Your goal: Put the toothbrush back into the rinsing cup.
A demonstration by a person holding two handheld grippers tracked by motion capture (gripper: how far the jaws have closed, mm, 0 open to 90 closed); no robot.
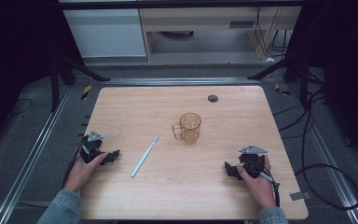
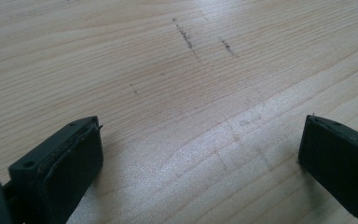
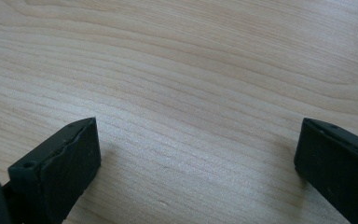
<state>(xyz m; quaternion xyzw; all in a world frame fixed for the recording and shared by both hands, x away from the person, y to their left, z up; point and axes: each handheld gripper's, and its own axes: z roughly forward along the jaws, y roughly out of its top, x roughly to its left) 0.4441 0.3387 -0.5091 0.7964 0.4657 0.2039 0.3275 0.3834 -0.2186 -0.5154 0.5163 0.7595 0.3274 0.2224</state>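
Note:
A clear amber mug (image 1: 189, 127) with a handle on its left stands upright near the middle of the wooden table (image 1: 242, 107). A pale blue toothbrush (image 1: 145, 156) lies flat to the mug's front left, head pointing towards the far side. My left gripper (image 1: 113, 156) rests on the table at the left, just left of the toothbrush; its jaws stand wide apart over bare wood (image 2: 200, 140). My right gripper (image 1: 229, 169) rests at the front right, jaws equally wide over bare wood (image 3: 196, 140). Nothing lies between either pair of jaws.
A dark round grommet (image 1: 213, 98) sits in the table near its far edge. Faint dark scuff marks (image 2: 186, 37) show on the wood ahead of the left gripper. Cables (image 1: 317, 163) trail off the right side, and metal rails (image 1: 32, 154) flank the table.

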